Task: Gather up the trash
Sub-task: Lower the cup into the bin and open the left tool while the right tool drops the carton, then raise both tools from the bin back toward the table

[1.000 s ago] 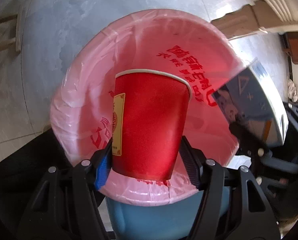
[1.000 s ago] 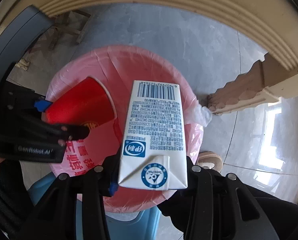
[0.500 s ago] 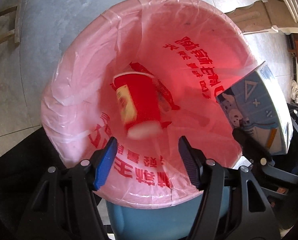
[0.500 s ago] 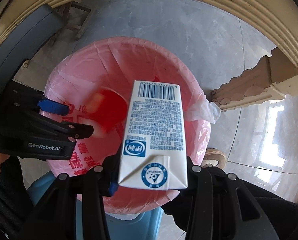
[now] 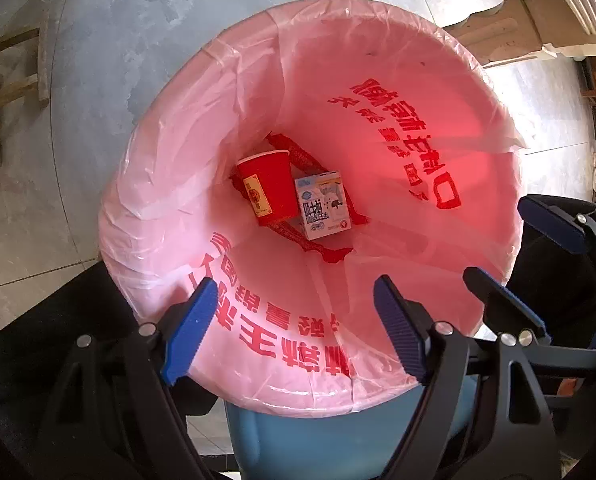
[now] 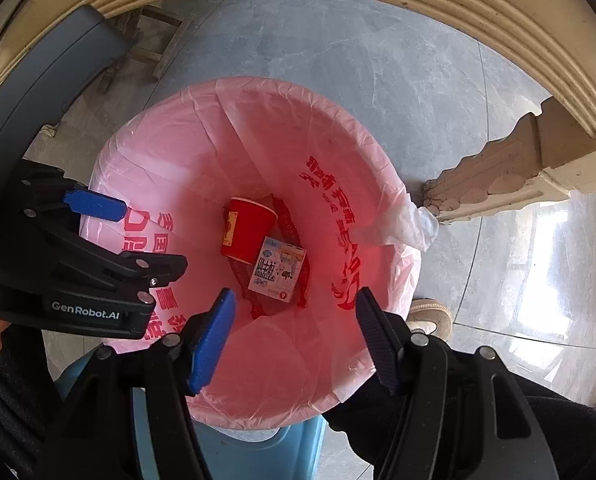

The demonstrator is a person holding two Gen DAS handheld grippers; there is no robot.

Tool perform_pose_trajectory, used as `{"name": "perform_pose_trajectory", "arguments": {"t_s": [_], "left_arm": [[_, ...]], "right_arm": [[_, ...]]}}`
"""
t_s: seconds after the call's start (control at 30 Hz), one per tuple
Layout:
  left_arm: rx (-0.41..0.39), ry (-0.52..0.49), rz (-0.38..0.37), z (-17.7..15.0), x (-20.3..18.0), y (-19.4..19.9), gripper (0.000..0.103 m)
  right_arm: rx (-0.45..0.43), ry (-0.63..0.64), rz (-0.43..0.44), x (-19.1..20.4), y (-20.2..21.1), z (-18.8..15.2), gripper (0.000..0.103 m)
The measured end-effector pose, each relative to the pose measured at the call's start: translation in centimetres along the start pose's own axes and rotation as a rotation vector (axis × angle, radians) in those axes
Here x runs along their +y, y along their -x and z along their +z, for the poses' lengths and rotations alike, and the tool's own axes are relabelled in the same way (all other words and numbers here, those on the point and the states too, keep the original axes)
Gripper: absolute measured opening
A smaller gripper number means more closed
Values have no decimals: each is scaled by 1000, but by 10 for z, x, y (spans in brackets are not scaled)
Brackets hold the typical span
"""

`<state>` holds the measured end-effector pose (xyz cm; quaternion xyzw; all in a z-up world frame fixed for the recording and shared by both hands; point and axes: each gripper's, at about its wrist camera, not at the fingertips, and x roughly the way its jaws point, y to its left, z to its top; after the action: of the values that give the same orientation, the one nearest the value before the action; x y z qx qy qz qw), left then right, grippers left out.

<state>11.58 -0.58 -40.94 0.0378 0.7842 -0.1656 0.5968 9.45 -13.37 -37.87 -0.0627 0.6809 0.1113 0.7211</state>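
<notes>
The left gripper (image 5: 294,320), marked "GenRobot.AI", and the right gripper (image 6: 294,340) hang over the bin (image 5: 337,436), jaws opening, nothing between them. A glossy red paper cup (image 5: 268,188) and a boxy white printed carton (image 5: 323,204) lie touching at the bottom of the crinkled pink liner (image 5: 377,92), which bears red Chinese print.

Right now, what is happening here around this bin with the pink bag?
A person is collecting trash with a gripper in each hand, both hanging over a blue bin lined with a pink bag. A red paper cup and a small milk carton lie side by side at the bottom of the bag. The left gripper and the right gripper are empty; their jaws are opening with nothing between them.
</notes>
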Motion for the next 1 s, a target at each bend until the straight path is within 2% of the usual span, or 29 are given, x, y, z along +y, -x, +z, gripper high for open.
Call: {"name": "perform_pose_trajectory", "arguments": {"t_s": [0.3, 0.57, 0.63, 0.7, 0.77, 0.87, 0.93, 0.97, 1.0], "left_arm": [[-8, 1, 20, 0, 0, -1, 78], [-50, -6, 38, -13, 0, 21, 78], [-80, -7, 34, -23, 0, 38, 78], [-145, -12, 36, -39, 0, 66, 78], [-188, -8, 25, -52, 1, 91, 78], [-257, 60, -48, -71, 14, 145, 78], [-336, 105, -61, -82, 22, 189, 79], [-371, 123, -58, -86, 26, 208, 80], [-413, 150, -47, -90, 31, 234, 86]], "right_arm": [[-8, 2, -5, -1, 2, 0, 61], [-14, -32, 11, -5, 16, -3, 61], [-46, -24, 29, -2, 32, -6, 64], [-110, -15, 30, 1, 57, -10, 83], [-163, -19, 61, 2, 83, -14, 84], [-228, -41, 118, -3, 123, -15, 84], [-263, -61, 165, -9, 150, -12, 87], [-292, -71, 180, -13, 168, -9, 89], [-317, -77, 183, -16, 182, -6, 90]]}}
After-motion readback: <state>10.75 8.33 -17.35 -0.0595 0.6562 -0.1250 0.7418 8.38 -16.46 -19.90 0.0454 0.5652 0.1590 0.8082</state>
